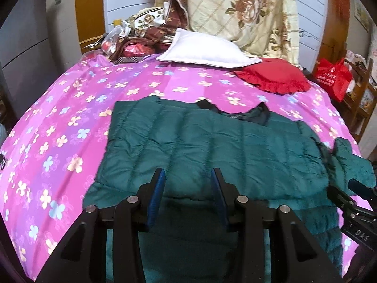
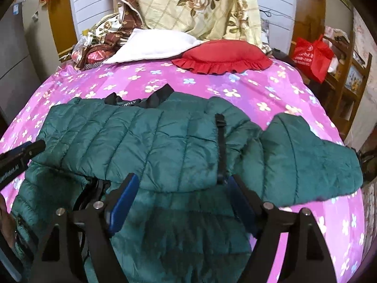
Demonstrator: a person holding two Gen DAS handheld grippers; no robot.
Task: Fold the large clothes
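Note:
A dark green quilted puffer jacket [image 1: 212, 146] lies on the pink flowered bedspread [image 1: 59, 127], its upper half folded over the lower half. In the right wrist view the jacket [image 2: 153, 146] has one sleeve [image 2: 306, 160] stretched out to the right and a black strap [image 2: 221, 146] across it. My left gripper [image 1: 188, 172] is open and empty, held just above the fold's near edge. My right gripper [image 2: 181, 179] is open and empty above the same fold, further right. Each gripper's tip shows at the edge of the other's view.
A white pillow [image 1: 205, 49] and a red frilled cushion [image 1: 275, 77] lie at the head of the bed, before a piled floral quilt [image 1: 247, 11]. A red bag [image 1: 332, 75] sits on a wooden shelf on the right. A grey cabinet [image 1: 26, 44] stands on the left.

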